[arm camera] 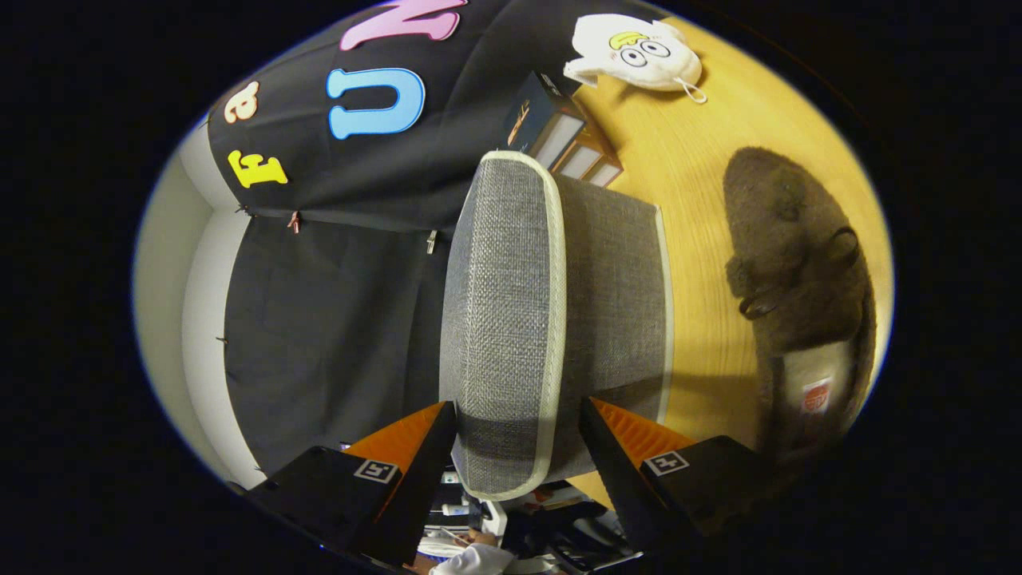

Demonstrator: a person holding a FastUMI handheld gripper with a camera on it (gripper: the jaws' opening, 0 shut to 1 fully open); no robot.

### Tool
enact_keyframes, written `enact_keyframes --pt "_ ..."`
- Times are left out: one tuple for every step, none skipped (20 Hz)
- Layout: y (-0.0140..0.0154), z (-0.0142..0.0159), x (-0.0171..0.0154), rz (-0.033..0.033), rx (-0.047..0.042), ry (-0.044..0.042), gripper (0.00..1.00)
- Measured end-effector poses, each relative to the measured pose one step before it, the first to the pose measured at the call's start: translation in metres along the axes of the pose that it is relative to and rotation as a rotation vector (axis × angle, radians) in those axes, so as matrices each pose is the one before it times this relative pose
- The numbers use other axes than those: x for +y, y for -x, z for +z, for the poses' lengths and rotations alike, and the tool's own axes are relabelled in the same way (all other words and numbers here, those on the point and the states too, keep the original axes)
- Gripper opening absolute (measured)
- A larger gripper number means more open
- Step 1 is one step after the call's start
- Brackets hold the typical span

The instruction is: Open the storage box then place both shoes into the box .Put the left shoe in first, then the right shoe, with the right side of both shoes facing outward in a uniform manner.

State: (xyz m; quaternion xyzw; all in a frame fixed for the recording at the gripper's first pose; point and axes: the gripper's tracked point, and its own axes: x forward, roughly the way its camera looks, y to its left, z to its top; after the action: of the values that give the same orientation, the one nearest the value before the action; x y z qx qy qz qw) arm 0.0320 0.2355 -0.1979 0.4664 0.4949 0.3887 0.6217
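Observation:
The grey woven storage box with pale trim stands on the wooden table, just ahead of my fingers. Its lid runs forward from between them. My gripper is shut on the lid's near edge, one finger pressing on each side. The whole view is rolled sideways, so the table runs down one side and the booth's black cloth down the other. A brown fuzzy shoe with a pale insole lies on the table beside the box, beyond one finger. Any other shoe is hidden.
A white plush toy lies on the table far beyond the box. A few upright books or cartons stand just behind the box against the cloth wall. A white wall shows past the cloth.

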Motion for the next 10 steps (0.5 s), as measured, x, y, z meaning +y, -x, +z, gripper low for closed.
enact_keyframes --pt "-0.00143 0.00040 -0.00019 0.00531 0.00091 -0.03002 0.95" --pt "-0.00097 0.00108 -0.00098 0.00230 0.00000 -0.02607 0.85" --pt "0.00235 -0.00002 0.00192 0.00093 -0.00160 -0.02385 0.82" --pt "0.00272 0.00192 0.00163 0.00306 -0.00697 -0.02663 0.80" --pt "0.00224 -0.00144 0.00021 -0.00461 -0.00221 -0.01802 0.76" --pt "0.00159 -0.00010 0.00096 0.00328 -0.00259 -0.00791 0.68" --pt "0.00133 -0.00156 0.00159 0.00512 0.00294 -0.00832 0.68" --pt "0.00150 -0.00064 0.00057 0.00061 0.00534 -0.00502 0.65" --pt "0.00174 0.00130 -0.00137 -0.00017 0.00176 -0.01248 0.64" --pt "-0.00107 -0.00008 0.00150 0.00057 -0.00129 -0.01103 0.61"
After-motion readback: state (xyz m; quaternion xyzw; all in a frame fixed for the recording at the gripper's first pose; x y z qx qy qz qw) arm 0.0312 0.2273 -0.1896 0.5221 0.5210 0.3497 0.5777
